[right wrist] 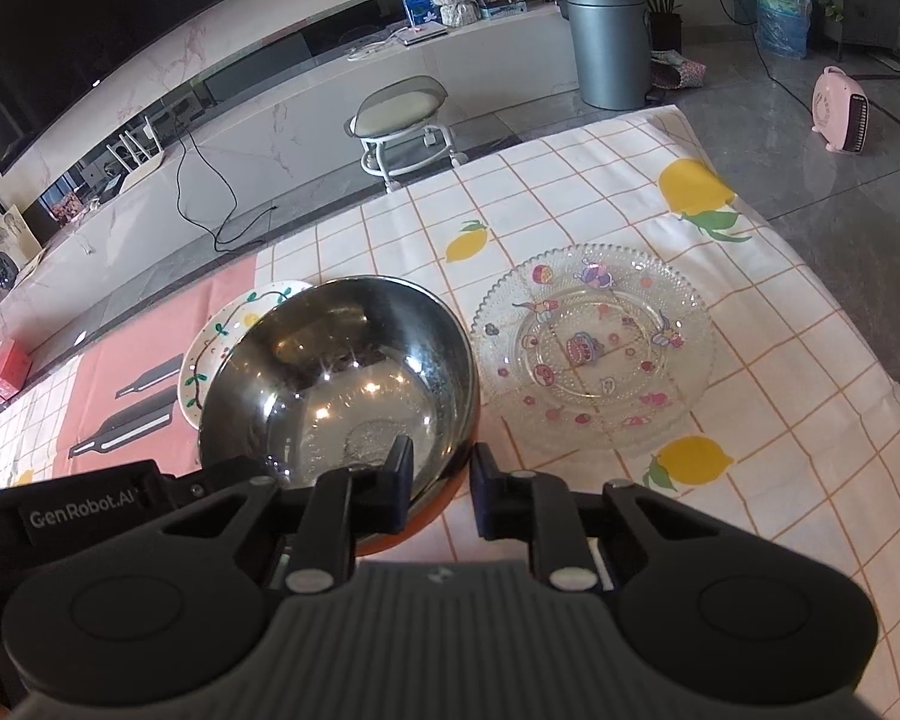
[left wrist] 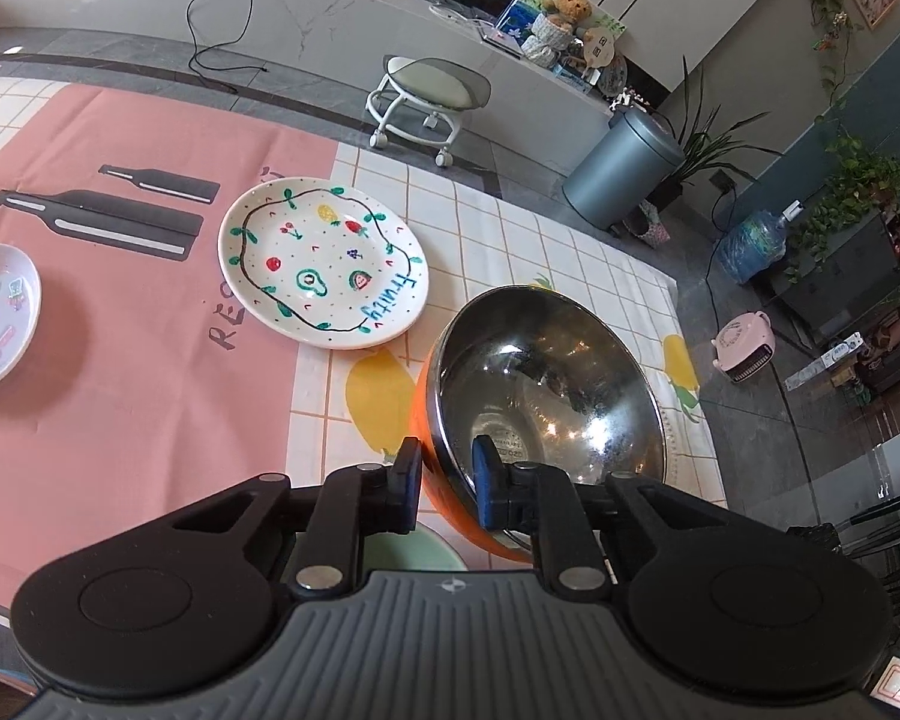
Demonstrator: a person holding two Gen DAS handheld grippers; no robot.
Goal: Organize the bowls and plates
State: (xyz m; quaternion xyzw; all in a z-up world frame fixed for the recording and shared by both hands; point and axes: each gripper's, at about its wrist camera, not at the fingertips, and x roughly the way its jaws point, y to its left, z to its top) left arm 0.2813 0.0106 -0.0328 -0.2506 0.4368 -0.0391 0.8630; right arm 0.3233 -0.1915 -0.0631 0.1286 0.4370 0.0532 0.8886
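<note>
The left gripper (left wrist: 445, 480) and right gripper (right wrist: 441, 483) both pinch the empty steel bowl (left wrist: 546, 384). A fruit plate (left wrist: 324, 264) and glass plate (right wrist: 594, 354) lie beside it, both empty.

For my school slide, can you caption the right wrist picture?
Right gripper clamps the steel bowl's rim beside a clear glass plate.

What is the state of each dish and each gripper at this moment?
steel bowl: empty, tilted, gripped at its rim from two sides
left gripper: shut on bowl rim
right gripper: shut on bowl rim
fruit plate: flat, empty
glass plate: flat, empty
</note>
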